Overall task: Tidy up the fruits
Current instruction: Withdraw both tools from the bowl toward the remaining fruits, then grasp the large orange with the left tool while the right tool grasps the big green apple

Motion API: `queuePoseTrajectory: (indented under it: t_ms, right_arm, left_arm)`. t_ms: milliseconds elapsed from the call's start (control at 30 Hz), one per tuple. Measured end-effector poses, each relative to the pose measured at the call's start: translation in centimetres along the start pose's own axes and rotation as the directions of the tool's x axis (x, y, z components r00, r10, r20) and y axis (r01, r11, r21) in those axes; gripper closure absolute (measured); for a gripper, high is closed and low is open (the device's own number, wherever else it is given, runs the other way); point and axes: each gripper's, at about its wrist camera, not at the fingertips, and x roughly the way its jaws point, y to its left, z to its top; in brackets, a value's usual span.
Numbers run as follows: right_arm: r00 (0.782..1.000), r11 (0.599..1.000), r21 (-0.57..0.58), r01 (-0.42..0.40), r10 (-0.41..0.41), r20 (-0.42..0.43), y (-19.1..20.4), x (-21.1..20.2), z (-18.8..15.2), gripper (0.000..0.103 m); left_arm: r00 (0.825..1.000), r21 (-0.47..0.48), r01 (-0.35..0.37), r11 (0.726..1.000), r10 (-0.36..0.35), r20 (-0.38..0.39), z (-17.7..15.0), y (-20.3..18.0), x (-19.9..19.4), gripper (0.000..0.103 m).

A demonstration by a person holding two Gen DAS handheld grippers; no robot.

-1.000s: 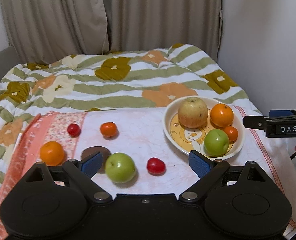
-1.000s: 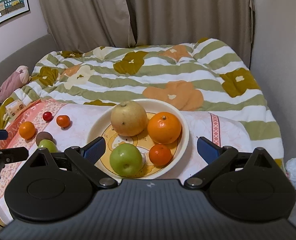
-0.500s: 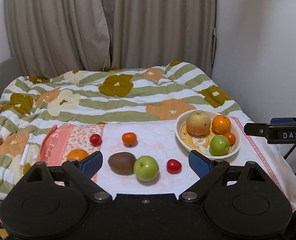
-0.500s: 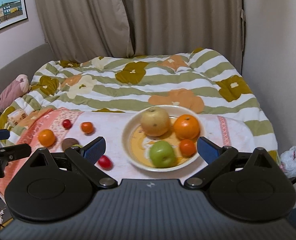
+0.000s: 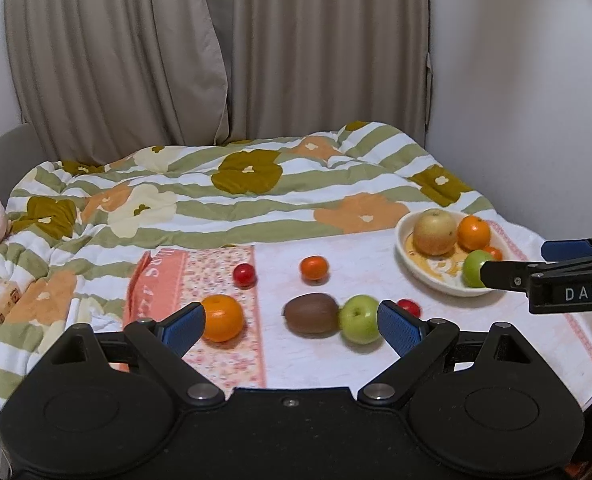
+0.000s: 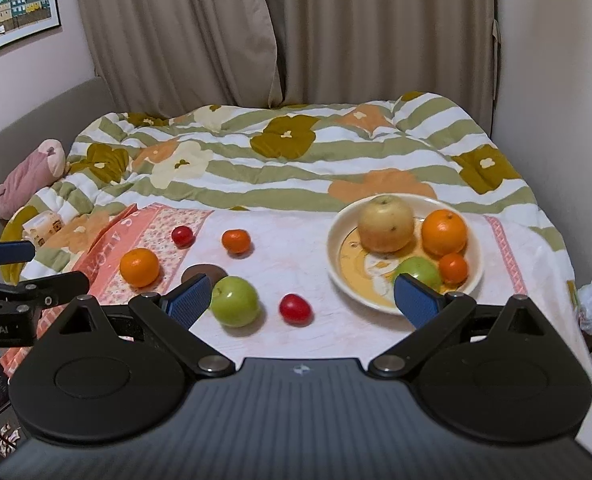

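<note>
On the cloth-covered counter [image 6: 320,248], from left to right, lie an orange [image 6: 139,267], a red tomato [image 6: 182,236], a kiwi [image 5: 311,315] touching a green apple [image 6: 235,301], a tangerine [image 6: 236,241] behind them, and another tomato [image 6: 294,309]. At the right stands the plate [image 6: 336,256], holding four fruits. Both the left tongs [image 5: 290,326] and the right tongs [image 6: 302,298] gape wide, holding nothing, above the near edge.

Bare pink-white cloth [image 6: 296,252] lies open between the cream round plate [image 6: 336,264] and the loose fruit. The brown fuzzy kiwi [image 5: 311,314] touches the green apple [image 5: 360,318], blocking passage between them; a small red tomato [image 6: 295,309] sits just right, apart
</note>
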Motion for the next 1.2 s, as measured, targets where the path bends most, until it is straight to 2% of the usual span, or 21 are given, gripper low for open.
queuePoseTrajectory:
  t_ms: [467, 800, 1000, 1067, 1133, 1200]
  right_arm:
    - [0.998, 0.997, 0.046, 0.058, -0.057, -0.017, 5.8, 6.7, -3.7, 0.0]
    - [0.996, 0.995, 0.063, 0.077, -0.074, -0.055, 6.9, 10.9, -5.5, 0.0]
    - [0.996, 0.995, 0.065, 0.077, -0.073, -0.058, 6.8, 12.2, -5.5, 0.0]
    - [0.996, 0.996, 0.053, 0.076, -0.073, -0.055, 6.9, 12.4, -5.4, 0.0]
    - [0.995, 0.996, 0.04, 0.079, -0.077, -0.057, 7.1, 12.9, -5.1, 0.0]
    - [0.995, 0.996, 0.039, 0.077, -0.075, -0.065, 7.2, 13.2, -5.0, 0.0]
  left_arm:
    - [0.999, 0.107, 0.033, 0.994, -0.03, -0.022, -2.0, 5.2, 7.0, 0.008]
    - [0.997, 0.171, 0.025, 0.985, -0.012, -0.079, -2.9, 6.9, 13.7, 0.015]
    - [0.991, 0.14, 0.06, 0.988, -0.042, -0.126, -2.8, 7.9, 16.8, 0.016]
    - [0.989, 0.134, 0.071, 0.989, -0.052, -0.136, -2.8, 8.1, 17.3, 0.019]
    - [0.987, 0.13, 0.076, 0.989, -0.056, -0.149, -2.8, 8.2, 17.7, 0.029]
    - [0.986, 0.134, 0.073, 0.988, -0.051, -0.158, -2.9, 8.1, 18.0, 0.029]
